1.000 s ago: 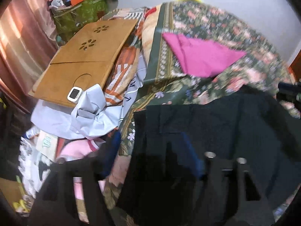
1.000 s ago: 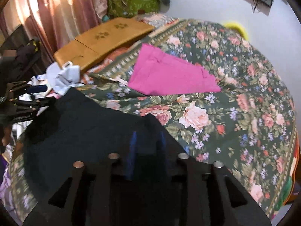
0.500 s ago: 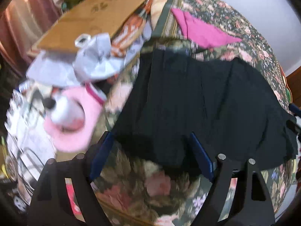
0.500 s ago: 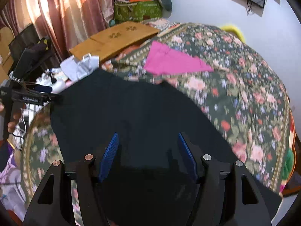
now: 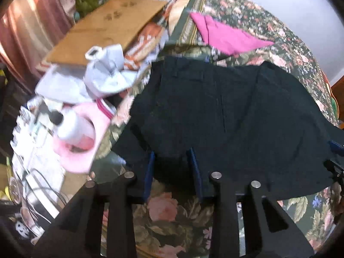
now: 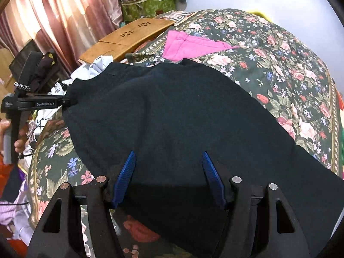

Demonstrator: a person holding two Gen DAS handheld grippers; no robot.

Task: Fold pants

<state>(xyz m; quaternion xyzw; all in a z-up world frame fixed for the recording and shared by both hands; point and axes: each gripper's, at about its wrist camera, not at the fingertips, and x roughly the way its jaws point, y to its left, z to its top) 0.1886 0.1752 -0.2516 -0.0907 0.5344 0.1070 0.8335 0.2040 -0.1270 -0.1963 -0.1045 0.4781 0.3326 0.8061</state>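
Note:
The dark pants (image 5: pixel 225 116) lie spread across the floral bedspread (image 6: pixel 290 68), also seen in the right wrist view (image 6: pixel 182 124). My left gripper (image 5: pixel 173 159) sits at the pants' near left edge with its blue fingers (image 5: pixel 150 172) partly apart and cloth between them. My right gripper (image 6: pixel 168 161) is open, its blue fingers (image 6: pixel 126 169) wide apart over the pants' near edge. The left gripper also shows at the pants' far left corner in the right wrist view (image 6: pixel 66 103).
Folded magenta pants (image 6: pixel 191 45) lie farther back on the bed. A wooden lap tray (image 6: pixel 131 34) and a crumpled light blue cloth (image 5: pixel 107 75) sit at the left. A pink item with a white bottle (image 5: pixel 79 133) and cables lie beside the bed.
The pants went from lifted to spread flat on the bed. My right gripper opened wide. My left gripper's fingers narrowed at the pants' edge.

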